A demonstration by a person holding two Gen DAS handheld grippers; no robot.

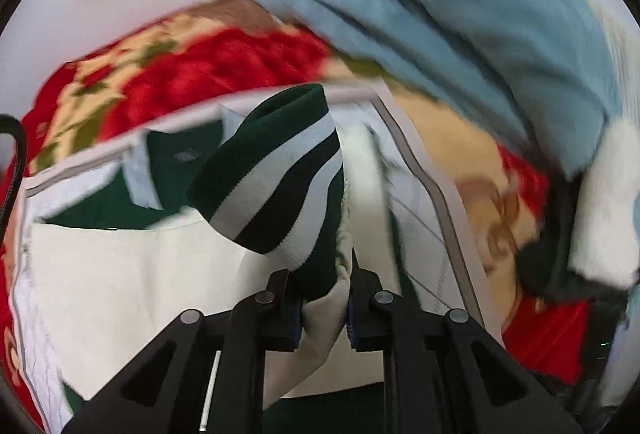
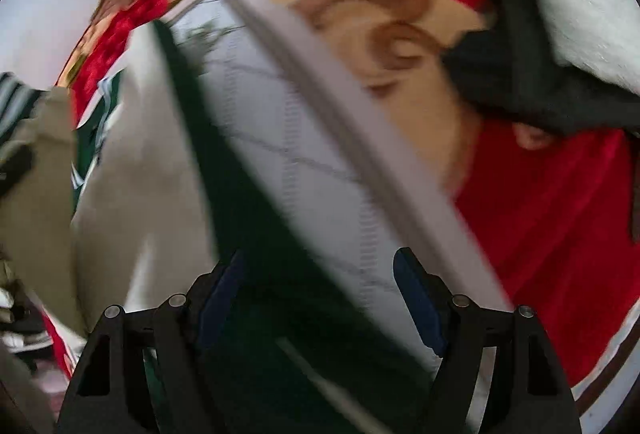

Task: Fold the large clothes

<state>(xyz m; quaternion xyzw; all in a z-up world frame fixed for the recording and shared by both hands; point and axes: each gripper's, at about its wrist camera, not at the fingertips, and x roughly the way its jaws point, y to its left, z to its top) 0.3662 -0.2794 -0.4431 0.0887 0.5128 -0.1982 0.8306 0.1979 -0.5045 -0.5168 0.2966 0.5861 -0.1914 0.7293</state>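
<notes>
Green-and-cream knit sweater (image 1: 132,286) cloth sits pinched in our left gripper (image 1: 323,308), its striped cuff (image 1: 276,178) rising just ahead of the nearly closed jaws. Our right gripper (image 2: 320,298) hangs wide apart over the sweater's dark green edge, gripping nothing. Beneath lies a white quilted mat (image 2: 320,170) on a red floral blanket (image 2: 540,202). Beyond are a light blue fleece blanket (image 1: 460,14) and a white pillow (image 2: 580,2).

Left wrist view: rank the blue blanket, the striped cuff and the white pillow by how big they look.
1. Blue blanket, largest.
2. Striped cuff, though it sits close to the camera, so its size is inflated.
3. White pillow, smallest, partly cut off at the edge.
</notes>
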